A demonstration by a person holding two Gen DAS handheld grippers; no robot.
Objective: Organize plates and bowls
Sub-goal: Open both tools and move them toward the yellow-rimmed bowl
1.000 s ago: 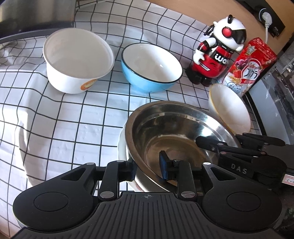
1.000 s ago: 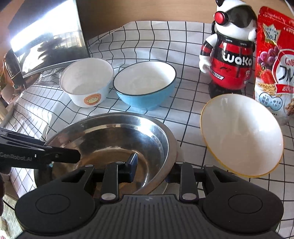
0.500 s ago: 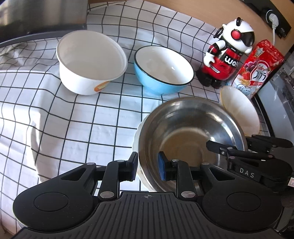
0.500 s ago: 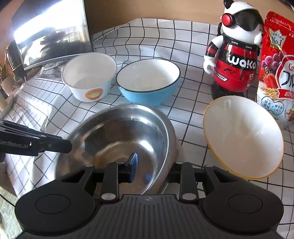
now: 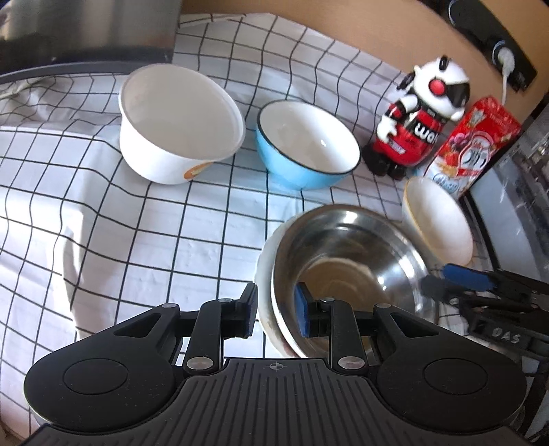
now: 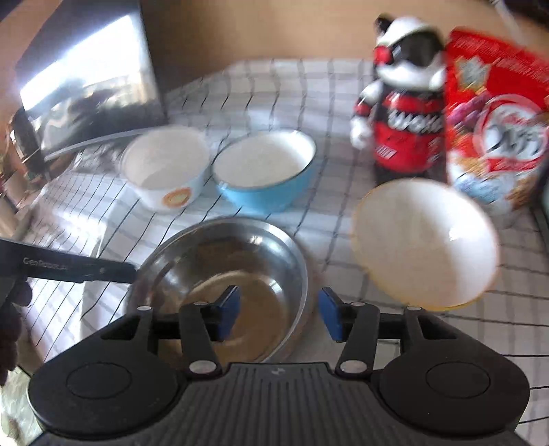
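A steel bowl [image 5: 343, 260] sits nested in a white dish [image 5: 266, 274] on the checked cloth. My left gripper [image 5: 276, 308] is shut on their near rims, one pad outside the dish and one inside the bowl. The jaws of my right gripper [image 6: 279, 312] are opening; the steel bowl [image 6: 223, 274] has its rim between the pads, untouched. Behind stand a white bowl with an orange logo [image 5: 178, 123] and a blue bowl [image 5: 305, 144]. A white bowl with a yellow rim [image 6: 425, 240] lies tilted at the right.
A red and white robot toy [image 5: 418, 116] and a red cereal bag [image 5: 477, 137] stand at the back right. A shiny metal appliance [image 5: 85, 27] fills the back left corner. The checked cloth [image 5: 137, 240] is bare at the left.
The right gripper's pads have parted from the steel bowl's rim and it has drawn back and up. The left gripper's jaws have narrowed onto the rims, and that hand has shifted slightly.
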